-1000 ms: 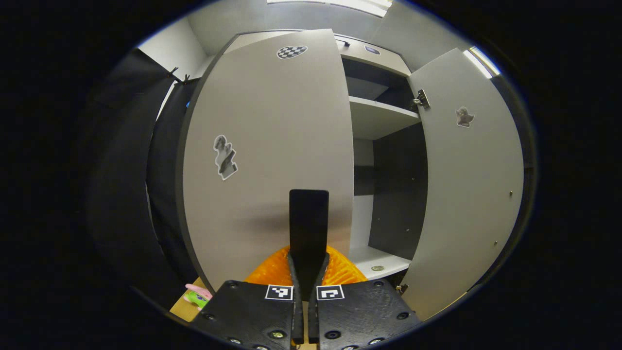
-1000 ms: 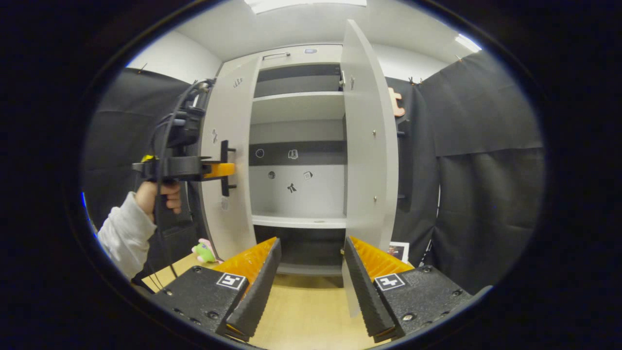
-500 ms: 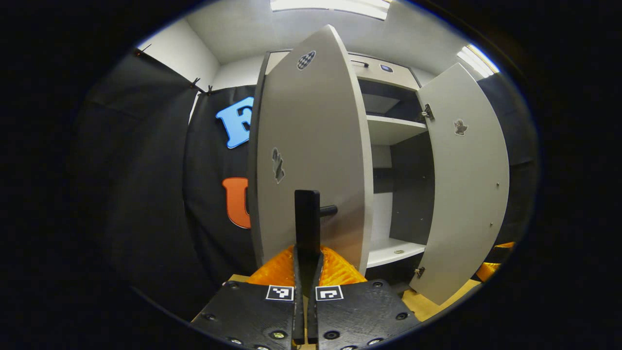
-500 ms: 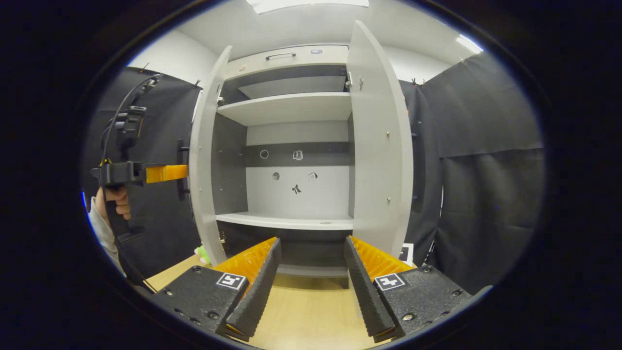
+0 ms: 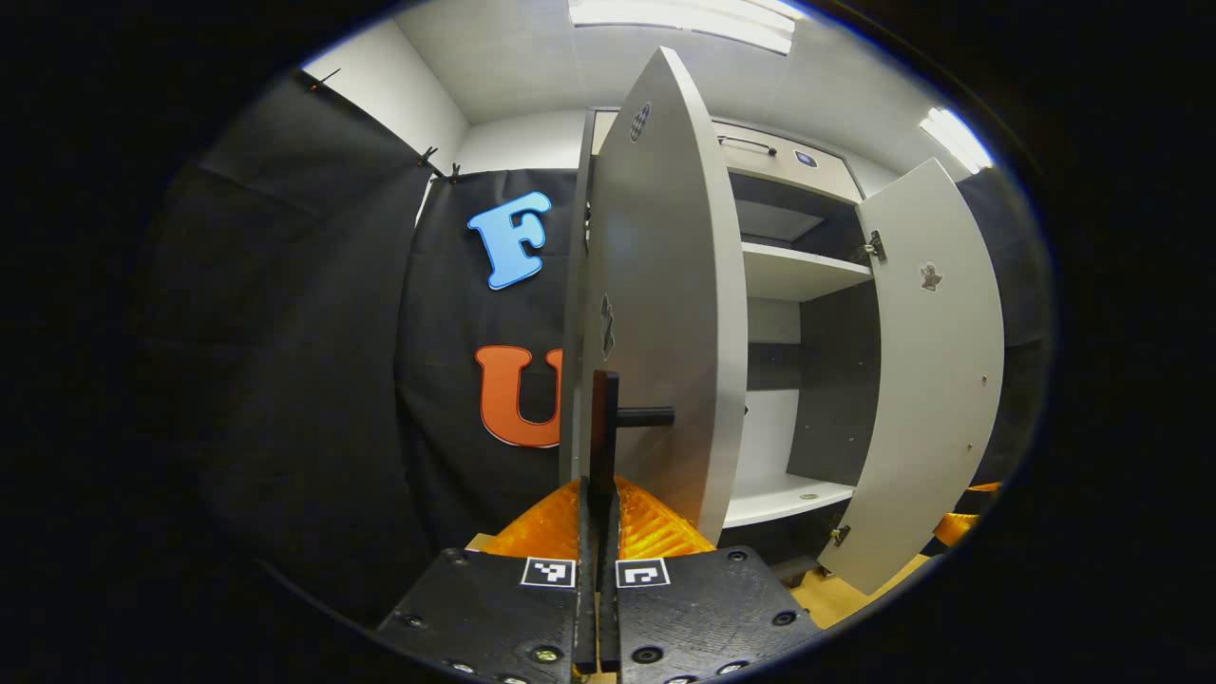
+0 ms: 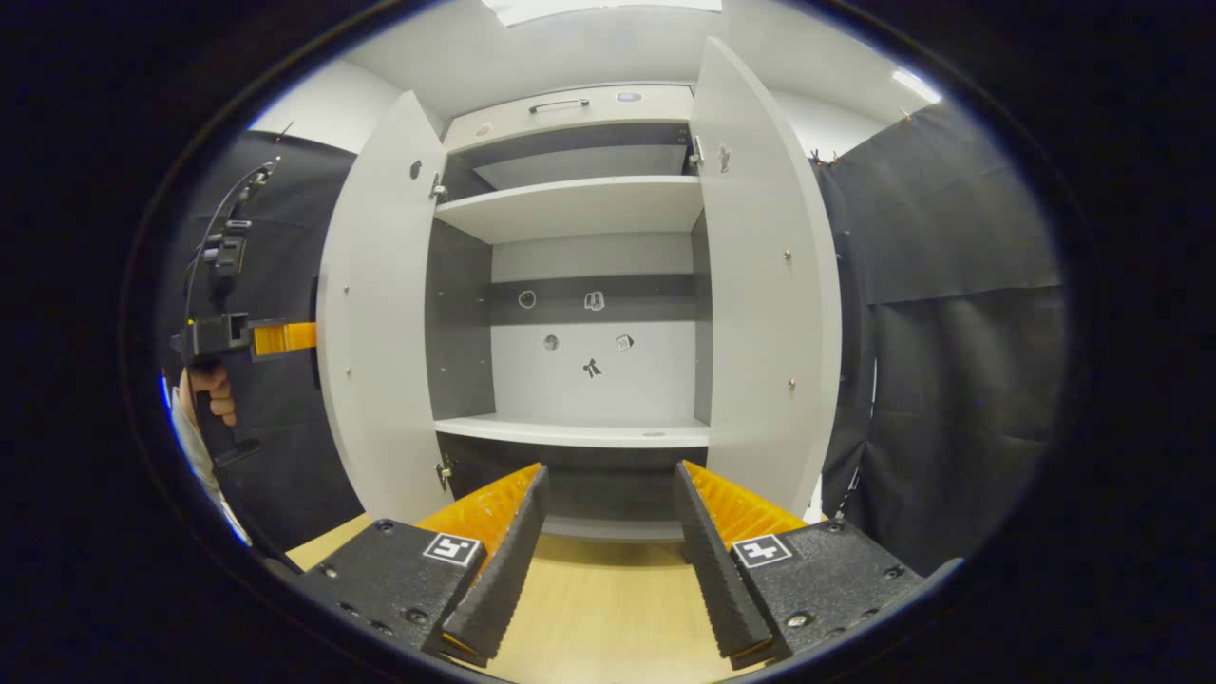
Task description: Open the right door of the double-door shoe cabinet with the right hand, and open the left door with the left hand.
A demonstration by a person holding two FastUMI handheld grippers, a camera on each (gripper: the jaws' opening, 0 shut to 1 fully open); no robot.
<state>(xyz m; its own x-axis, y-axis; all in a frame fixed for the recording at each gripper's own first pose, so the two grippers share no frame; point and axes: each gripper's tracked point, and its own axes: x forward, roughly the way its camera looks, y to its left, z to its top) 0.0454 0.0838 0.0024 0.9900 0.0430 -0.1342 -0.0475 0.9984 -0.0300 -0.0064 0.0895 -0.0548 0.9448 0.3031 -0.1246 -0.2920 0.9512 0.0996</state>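
The grey shoe cabinet (image 6: pixel 579 204) stands with both doors swung wide. In the left gripper view the left door (image 5: pixel 665 313) is nearly edge-on, and my left gripper (image 5: pixel 600 486) is shut on its black bar handle (image 5: pixel 602 418). The right door (image 5: pixel 936 380) hangs open beyond it. From the right gripper view, the left door (image 6: pixel 375 332) and right door (image 6: pixel 765 304) flank the shelves. My right gripper (image 6: pixel 609 470) is open, holding nothing, a short way in front of the cabinet. Far left, a hand (image 6: pixel 214 394) holds the left gripper (image 6: pixel 256 339) behind the left door.
Inside are an upper shelf (image 6: pixel 570 204) and a lower shelf (image 6: pixel 570 432), with small stickers on the back panel (image 6: pixel 589 356). A wooden surface (image 6: pixel 598 608) lies below my right gripper. Black cloth walls (image 6: pixel 950 380) close in on both sides.
The left door has swung further open with my left gripper still on its handle. The right door stands slightly wider. My right gripper has stayed open and nearly still.
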